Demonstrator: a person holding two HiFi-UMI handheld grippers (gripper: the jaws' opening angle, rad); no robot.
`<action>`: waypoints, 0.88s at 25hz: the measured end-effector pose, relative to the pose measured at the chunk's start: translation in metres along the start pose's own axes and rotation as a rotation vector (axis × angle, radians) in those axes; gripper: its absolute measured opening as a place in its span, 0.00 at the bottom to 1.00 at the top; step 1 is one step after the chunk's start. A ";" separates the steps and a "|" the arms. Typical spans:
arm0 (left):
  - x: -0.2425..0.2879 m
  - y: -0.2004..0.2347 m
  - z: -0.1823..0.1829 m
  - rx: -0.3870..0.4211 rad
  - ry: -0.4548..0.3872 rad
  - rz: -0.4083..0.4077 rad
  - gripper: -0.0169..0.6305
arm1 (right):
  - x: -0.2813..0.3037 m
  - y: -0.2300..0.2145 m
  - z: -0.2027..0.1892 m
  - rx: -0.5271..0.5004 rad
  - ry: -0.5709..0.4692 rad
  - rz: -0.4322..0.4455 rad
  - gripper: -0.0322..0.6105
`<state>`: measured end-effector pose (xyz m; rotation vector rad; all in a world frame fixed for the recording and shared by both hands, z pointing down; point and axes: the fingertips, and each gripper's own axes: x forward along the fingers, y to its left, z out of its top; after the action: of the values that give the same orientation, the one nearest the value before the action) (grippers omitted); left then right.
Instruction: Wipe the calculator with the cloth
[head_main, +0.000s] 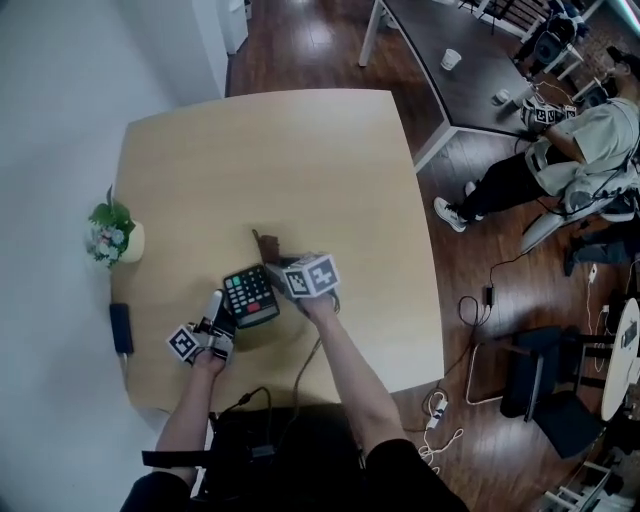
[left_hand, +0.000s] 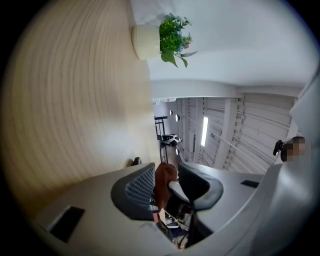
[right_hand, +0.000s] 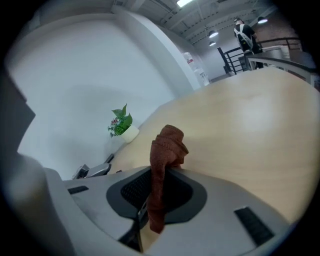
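A black calculator (head_main: 250, 295) with coloured keys lies near the front of the pale wooden table (head_main: 300, 160). My left gripper (head_main: 218, 308) holds its left edge. In the left gripper view a strip of the calculator (left_hand: 153, 209) shows low between the jaws of that gripper (left_hand: 165, 175). My right gripper (head_main: 278, 270) is at the calculator's far right corner, shut on a brown cloth (head_main: 266, 246). The cloth (right_hand: 165, 150) stands up bunched from between the right gripper's (right_hand: 162, 175) pads and hangs down behind them. It also shows beyond the left jaws as a brown cloth (left_hand: 164, 181).
A small potted plant (head_main: 112, 232) stands at the table's left edge, with a black device (head_main: 120, 327) nearer me. A person (head_main: 570, 150) sits at a dark table (head_main: 450, 80) to the right. A chair (head_main: 540, 380) and cables lie on the floor.
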<state>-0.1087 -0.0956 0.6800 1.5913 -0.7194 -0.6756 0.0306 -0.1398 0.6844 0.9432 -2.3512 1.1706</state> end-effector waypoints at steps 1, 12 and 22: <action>0.001 0.000 -0.001 -0.002 -0.002 0.002 0.25 | 0.011 -0.003 0.005 -0.011 0.026 0.009 0.15; 0.000 0.001 0.003 0.008 -0.015 0.019 0.25 | -0.062 0.066 -0.107 0.248 0.021 0.078 0.15; -0.043 -0.041 -0.022 0.086 0.061 -0.012 0.27 | -0.059 0.004 -0.015 -0.064 -0.036 -0.034 0.15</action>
<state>-0.1162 -0.0449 0.6430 1.6894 -0.7026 -0.6095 0.0700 -0.1019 0.6577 0.9863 -2.3764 1.0677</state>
